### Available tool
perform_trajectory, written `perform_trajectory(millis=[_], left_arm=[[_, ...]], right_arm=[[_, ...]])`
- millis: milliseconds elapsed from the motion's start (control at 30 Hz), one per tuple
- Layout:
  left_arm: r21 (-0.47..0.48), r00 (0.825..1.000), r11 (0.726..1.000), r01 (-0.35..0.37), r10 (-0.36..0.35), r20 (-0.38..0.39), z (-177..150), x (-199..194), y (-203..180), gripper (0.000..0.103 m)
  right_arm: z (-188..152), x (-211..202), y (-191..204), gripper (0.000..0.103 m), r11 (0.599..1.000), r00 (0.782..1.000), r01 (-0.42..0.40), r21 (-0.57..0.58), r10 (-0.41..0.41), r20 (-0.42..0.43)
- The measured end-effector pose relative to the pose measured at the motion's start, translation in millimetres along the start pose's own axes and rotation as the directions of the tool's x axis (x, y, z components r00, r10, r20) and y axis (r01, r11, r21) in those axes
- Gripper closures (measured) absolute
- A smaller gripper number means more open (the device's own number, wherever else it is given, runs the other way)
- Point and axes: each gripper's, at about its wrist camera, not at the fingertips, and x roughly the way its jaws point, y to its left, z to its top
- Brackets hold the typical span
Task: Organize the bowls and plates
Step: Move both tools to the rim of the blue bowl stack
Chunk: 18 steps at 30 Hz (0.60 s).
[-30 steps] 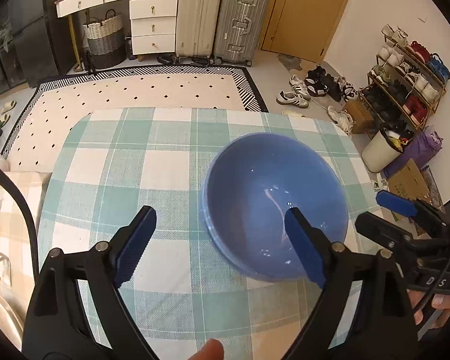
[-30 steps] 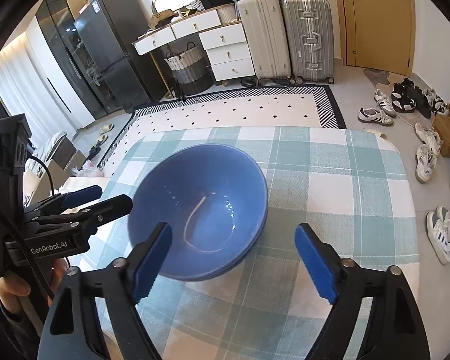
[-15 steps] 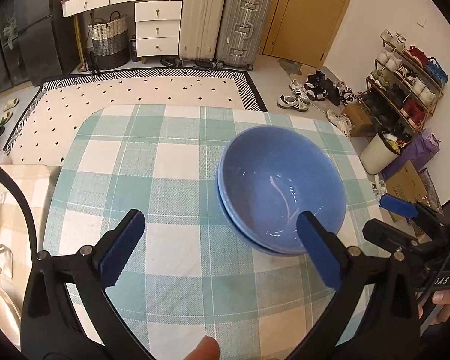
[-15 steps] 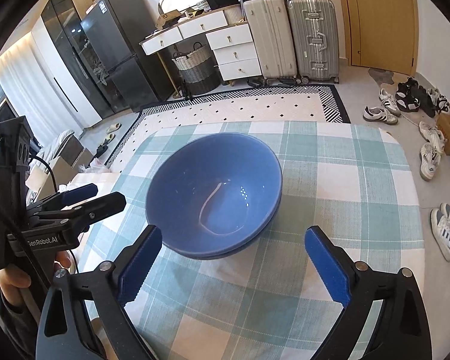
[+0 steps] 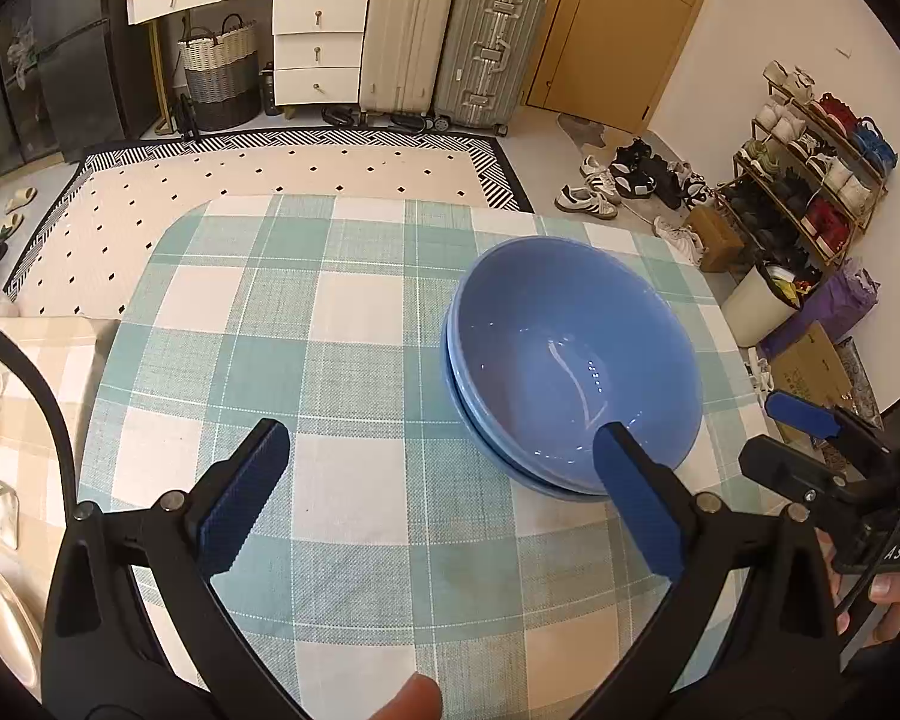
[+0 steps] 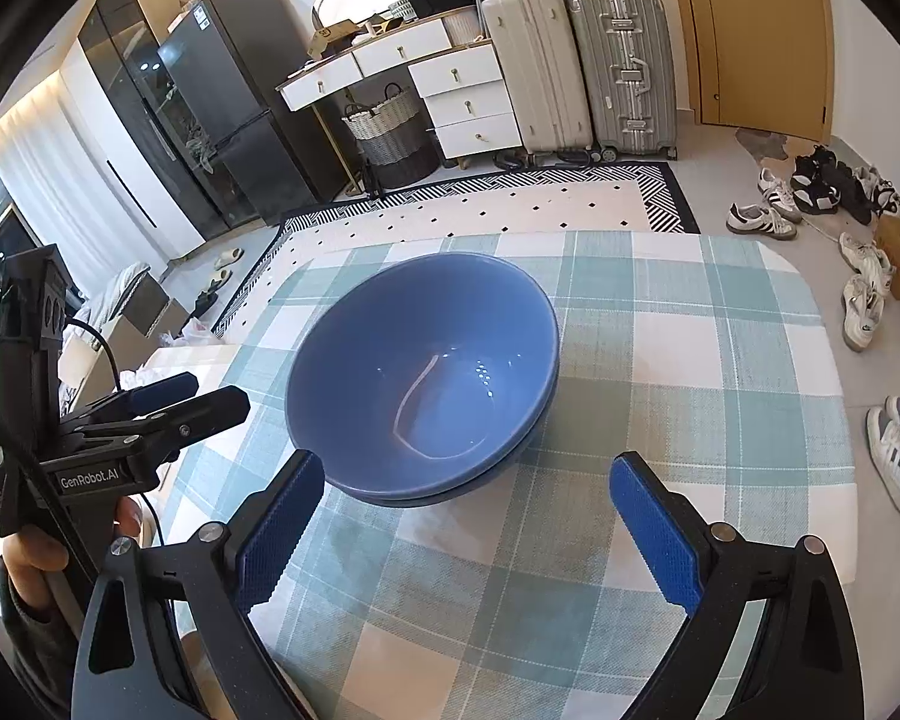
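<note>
Two blue bowls nested as one stack (image 5: 570,360) sit on the green-and-white checked tablecloth (image 5: 330,360); the stack also shows in the right wrist view (image 6: 420,372). My left gripper (image 5: 444,492) is open and empty, just in front of the stack, its right finger at the near rim. My right gripper (image 6: 468,528) is open and empty, in front of the stack, its left finger close to the near rim. The left gripper shows at the left of the right wrist view (image 6: 168,414); the right gripper shows at the right of the left wrist view (image 5: 810,444).
The table's rounded far edge (image 5: 360,201) drops to a patterned rug (image 5: 270,168). A cream plate (image 5: 3,630) lies low at the far left, off the table. Suitcases (image 5: 450,36), drawers, a basket and a shoe rack (image 5: 810,180) stand beyond.
Both grippers have drawn back from the bowl stack and opened wider. The left gripper's right finger was over the bowl's inside; it is now at the rim. The stack stays put.
</note>
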Motion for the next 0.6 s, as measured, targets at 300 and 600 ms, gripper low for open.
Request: perform_trajectory(millis=[300, 600], left_arm=[[0.007, 1.0, 1.0, 0.005, -0.005, -0.013, 1.1, 13.4, -4.4, 0.002], [0.017, 0.999, 1.0, -0.004, 0.004, -0.037, 7.0, 37.6, -10.1, 0.003]], right_arm=[[4.1, 6.7, -5.3, 0.005, 1.0, 1.0, 0.001, 0.011, -0.001, -0.013], [11.7, 23.0, -8.4, 0.005, 1.0, 1.0, -0.013, 0.027, 0.013, -0.028]])
